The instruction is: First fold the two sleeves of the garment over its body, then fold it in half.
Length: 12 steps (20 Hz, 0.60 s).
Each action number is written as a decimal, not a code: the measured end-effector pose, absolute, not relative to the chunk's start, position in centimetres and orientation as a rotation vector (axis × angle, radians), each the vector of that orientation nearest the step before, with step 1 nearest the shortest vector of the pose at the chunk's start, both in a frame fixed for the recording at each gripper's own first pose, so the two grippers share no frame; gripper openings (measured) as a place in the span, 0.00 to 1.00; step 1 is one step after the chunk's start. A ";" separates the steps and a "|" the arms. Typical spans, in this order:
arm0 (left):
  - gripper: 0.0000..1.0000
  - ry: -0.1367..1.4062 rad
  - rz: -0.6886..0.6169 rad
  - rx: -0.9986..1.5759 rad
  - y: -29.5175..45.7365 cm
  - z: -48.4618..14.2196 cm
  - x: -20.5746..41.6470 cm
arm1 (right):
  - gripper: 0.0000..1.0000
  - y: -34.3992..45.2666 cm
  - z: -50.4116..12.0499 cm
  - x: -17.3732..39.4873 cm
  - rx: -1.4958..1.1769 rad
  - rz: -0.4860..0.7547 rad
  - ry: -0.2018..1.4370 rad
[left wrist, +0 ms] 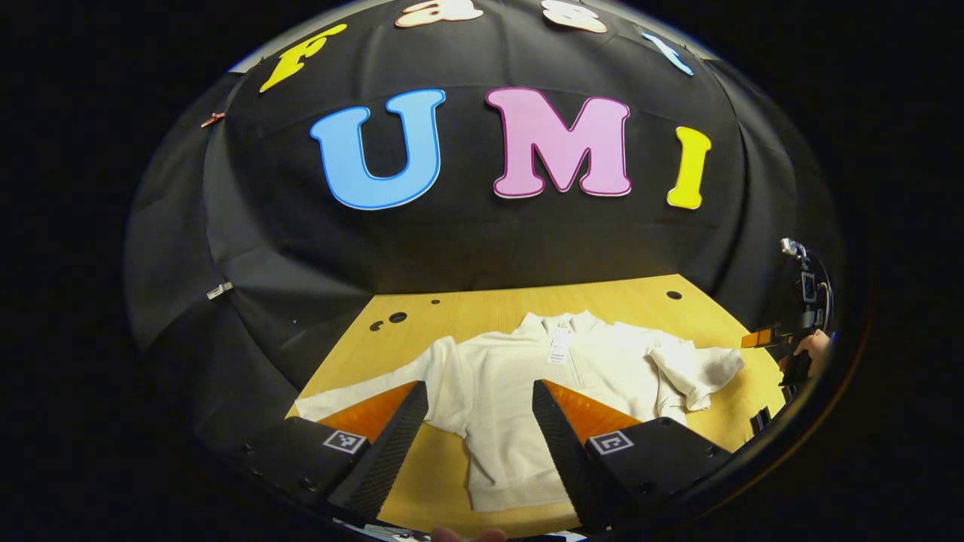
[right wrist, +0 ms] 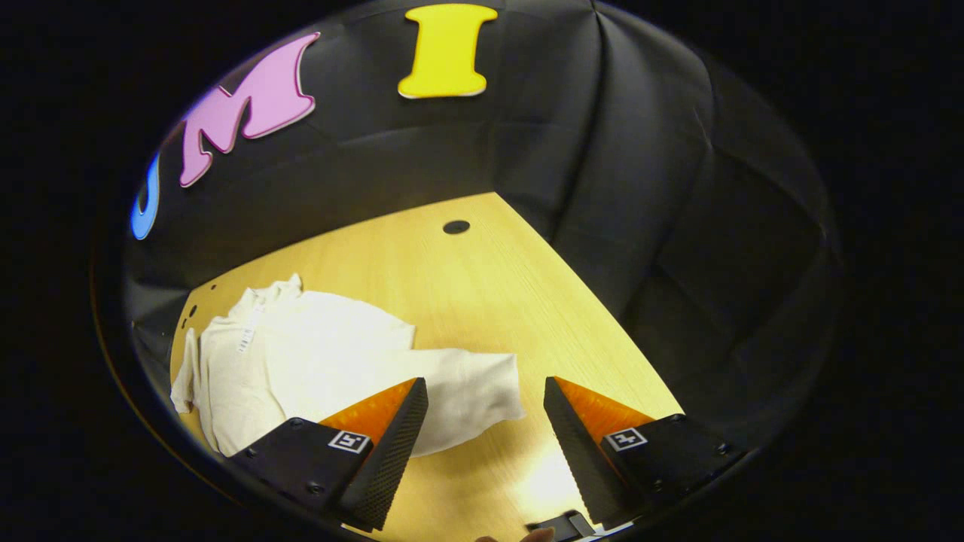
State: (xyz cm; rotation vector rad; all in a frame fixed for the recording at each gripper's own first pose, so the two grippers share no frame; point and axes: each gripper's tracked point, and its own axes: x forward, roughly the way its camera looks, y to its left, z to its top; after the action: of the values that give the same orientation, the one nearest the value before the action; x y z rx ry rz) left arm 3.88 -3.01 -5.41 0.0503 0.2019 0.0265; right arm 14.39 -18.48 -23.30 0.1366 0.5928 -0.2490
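A cream sweatshirt (left wrist: 520,376) lies spread on the wooden table (left wrist: 489,305), collar toward the far wall, with a paper tag near the neck. One sleeve (left wrist: 361,395) stretches out flat on the left side of the left gripper view. The other sleeve (left wrist: 697,369) lies bunched on the right side. My left gripper (left wrist: 480,391) hovers open above the sweatshirt's left half, nothing between its fingers. My right gripper (right wrist: 486,388) hangs open just above the bunched sleeve's cuff (right wrist: 482,395), holding nothing. That right gripper (left wrist: 764,339) also shows at the right edge of the left gripper view, held by a hand.
The table has several round holes (left wrist: 397,317), one near the far right corner (right wrist: 456,226). Black cloth walls (left wrist: 482,241) close in behind and on both sides. Bare wood (right wrist: 482,301) stretches beyond the bunched sleeve toward the right wall.
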 end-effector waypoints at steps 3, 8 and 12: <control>0.92 0.225 0.031 0.040 -3.1 -5.9 3.9 | 0.96 -19.2 -25.9 16.1 0.158 -0.246 0.656; 0.93 0.266 0.045 0.019 -3.0 -6.8 4.3 | 0.97 -19.2 -28.7 17.9 0.111 -0.236 0.720; 0.93 0.278 0.059 0.010 -2.7 -7.2 4.1 | 0.97 -18.5 -30.4 18.0 0.123 -0.215 0.762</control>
State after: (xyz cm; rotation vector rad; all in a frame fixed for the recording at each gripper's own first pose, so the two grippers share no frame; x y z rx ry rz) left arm 4.06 -2.67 -7.15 0.0096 0.2780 0.0593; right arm 18.00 -18.54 -30.41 0.1232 0.7622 -0.2152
